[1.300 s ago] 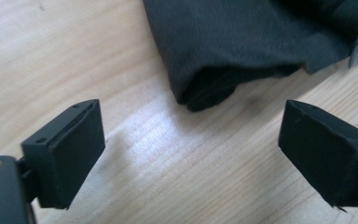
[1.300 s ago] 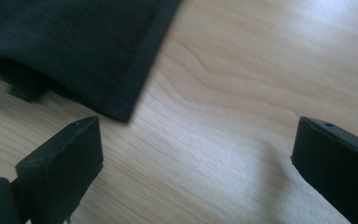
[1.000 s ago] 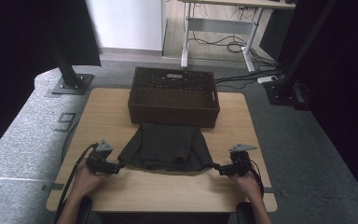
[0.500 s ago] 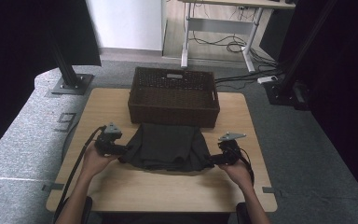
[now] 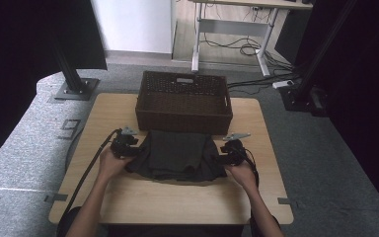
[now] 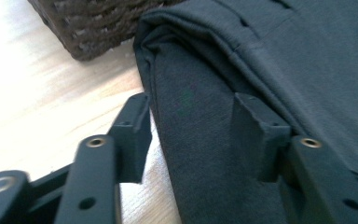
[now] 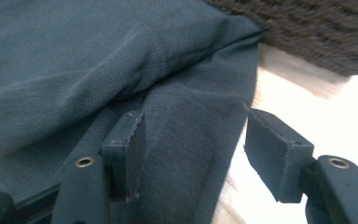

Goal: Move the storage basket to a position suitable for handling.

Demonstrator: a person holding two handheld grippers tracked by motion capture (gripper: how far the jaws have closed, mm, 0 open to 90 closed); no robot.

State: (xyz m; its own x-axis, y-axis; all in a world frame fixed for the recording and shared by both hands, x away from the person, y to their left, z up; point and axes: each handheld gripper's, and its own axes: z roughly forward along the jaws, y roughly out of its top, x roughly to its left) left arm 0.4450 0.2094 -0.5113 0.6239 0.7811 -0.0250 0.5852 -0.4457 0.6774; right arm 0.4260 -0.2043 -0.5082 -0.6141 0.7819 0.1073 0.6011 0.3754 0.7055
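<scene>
Your left gripper (image 5: 128,148) and right gripper (image 5: 225,152) sit at opposite side edges of the dark folded garment (image 5: 177,155). The garment lies at mid-desk (image 5: 177,202), its far edge touching the wicker basket (image 5: 183,101) at the far edge. Both sets of fingers have just been closing. Each straddles a fabric fold, but the fingers (image 6: 133,135) remain parted and do not yet press it.
</scene>
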